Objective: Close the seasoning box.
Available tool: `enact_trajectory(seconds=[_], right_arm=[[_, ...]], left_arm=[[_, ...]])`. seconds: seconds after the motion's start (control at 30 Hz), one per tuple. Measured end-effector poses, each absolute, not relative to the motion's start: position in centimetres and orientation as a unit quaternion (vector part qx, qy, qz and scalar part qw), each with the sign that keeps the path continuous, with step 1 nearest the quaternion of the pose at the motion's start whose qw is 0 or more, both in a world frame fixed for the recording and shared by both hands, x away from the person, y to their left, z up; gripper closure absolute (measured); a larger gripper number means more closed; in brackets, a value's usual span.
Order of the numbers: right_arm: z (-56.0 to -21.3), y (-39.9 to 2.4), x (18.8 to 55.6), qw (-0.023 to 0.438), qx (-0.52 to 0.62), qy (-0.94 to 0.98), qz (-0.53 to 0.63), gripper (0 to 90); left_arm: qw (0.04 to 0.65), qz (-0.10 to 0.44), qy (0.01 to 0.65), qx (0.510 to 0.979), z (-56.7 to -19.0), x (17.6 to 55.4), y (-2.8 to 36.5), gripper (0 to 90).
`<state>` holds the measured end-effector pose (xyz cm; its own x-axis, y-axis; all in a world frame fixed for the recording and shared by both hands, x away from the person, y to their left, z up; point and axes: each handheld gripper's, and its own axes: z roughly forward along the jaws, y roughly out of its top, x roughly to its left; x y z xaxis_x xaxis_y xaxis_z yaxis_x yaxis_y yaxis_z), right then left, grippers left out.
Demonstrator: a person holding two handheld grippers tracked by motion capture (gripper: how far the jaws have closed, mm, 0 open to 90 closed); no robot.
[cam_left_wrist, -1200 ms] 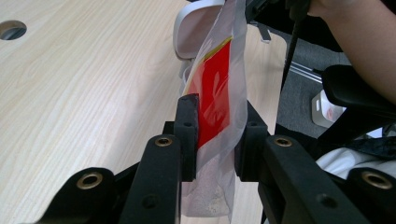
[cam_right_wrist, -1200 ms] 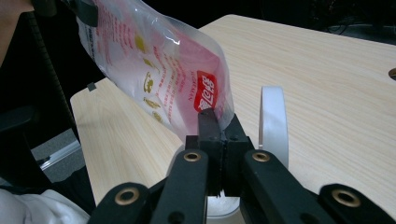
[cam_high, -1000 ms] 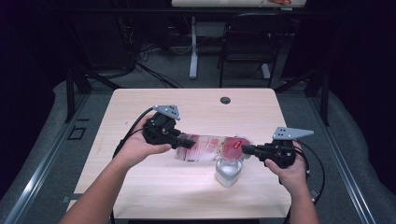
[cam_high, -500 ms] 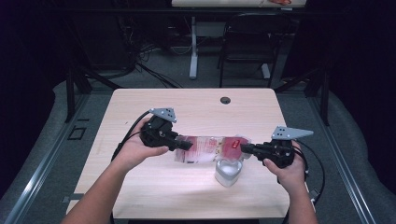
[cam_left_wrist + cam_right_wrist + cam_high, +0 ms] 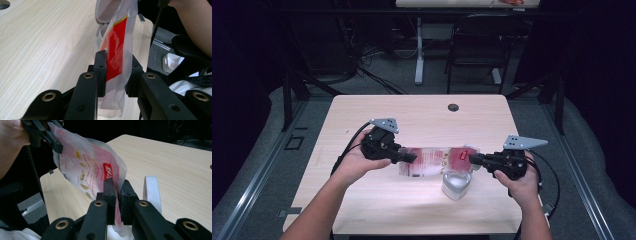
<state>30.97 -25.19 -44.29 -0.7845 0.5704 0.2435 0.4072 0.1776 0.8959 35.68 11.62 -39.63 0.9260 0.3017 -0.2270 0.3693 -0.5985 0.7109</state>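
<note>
Above the wooden table (image 5: 362,200), the left gripper (image 5: 409,157) is clamping one end of a red-printed plastic bag (image 5: 432,161) and the right gripper (image 5: 474,159), jaws just easing apart, is pinching the other. To pour cleanly, the bag's mouth should be staying over the clear cup (image 5: 456,184) directly beneath, with the left end rising slowly.

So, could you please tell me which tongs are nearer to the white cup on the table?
Right. The right tongs grip the pouch end just above the cup; the left tongs hold its far end.
</note>
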Motion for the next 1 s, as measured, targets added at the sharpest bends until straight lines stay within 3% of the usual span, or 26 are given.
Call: enact_trajectory(seconds=[0.53,1.0], right_arm=[[-44.9,-25.1,31.3,0.052,0.314,0.771,0.552,81.9],[-45.3,-24.7,31.4,0.045,0.314,0.775,0.547,85.1]], left_arm=[[0.423,-0.054,0.189,0.885,-40.2,35.7,12.4,75.6],[0.429,-0.057,0.198,0.879,-40.6,35.7,13.5,75.4]])
